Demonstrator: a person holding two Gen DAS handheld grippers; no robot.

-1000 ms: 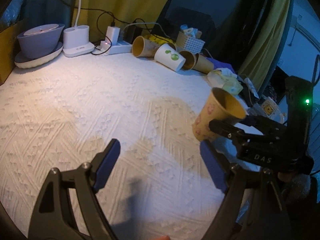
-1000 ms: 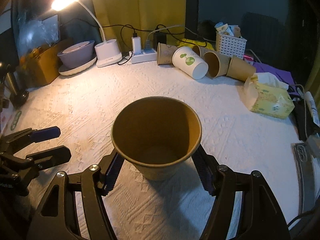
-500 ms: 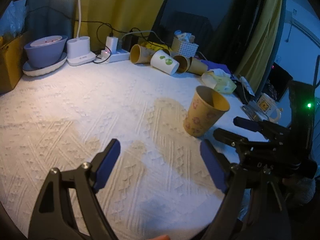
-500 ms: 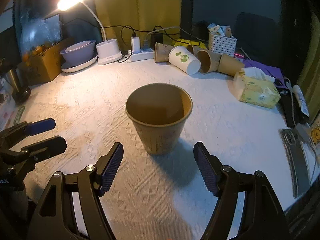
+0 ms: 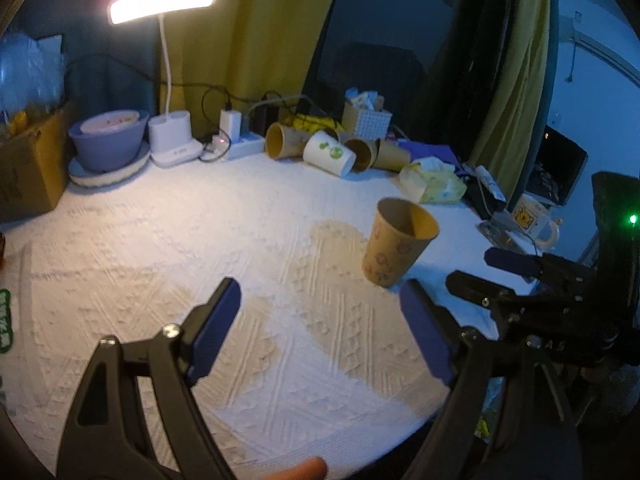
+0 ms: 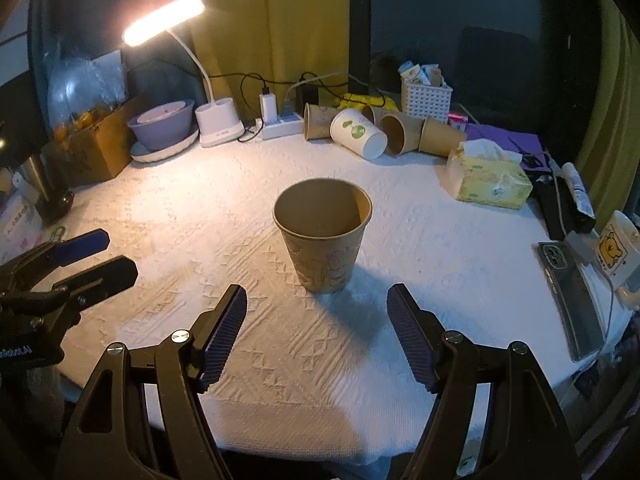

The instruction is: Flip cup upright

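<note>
— White embossed cloth covers my bench (image 6: 460, 248) under a lit desk lamp (image 6: 164, 26). What do your jaws hold?

— Nothing. My right gripper (image 6: 316, 332) has its jaws spread wide, blue pads bare, low over the cloth near the bench's front edge. My left gripper (image 5: 320, 332) is the same: jaws apart, nothing between them.

— And the cup?

— The brown paper cup with a faint flower print (image 6: 322, 236) stands upright on the cloth, mouth up, just ahead of my right jaws and clear of both pads. From the left wrist it sits ahead and to the right (image 5: 400, 250).

— Farther out?

— A yellow tissue pack (image 6: 490, 178) lies to the right. Along the back edge a white paper cup with a green mark (image 6: 358, 132) lies on its side among brown ones, beside a white perforated basket (image 6: 426, 94) and a purple bowl (image 6: 162, 124).
</note>
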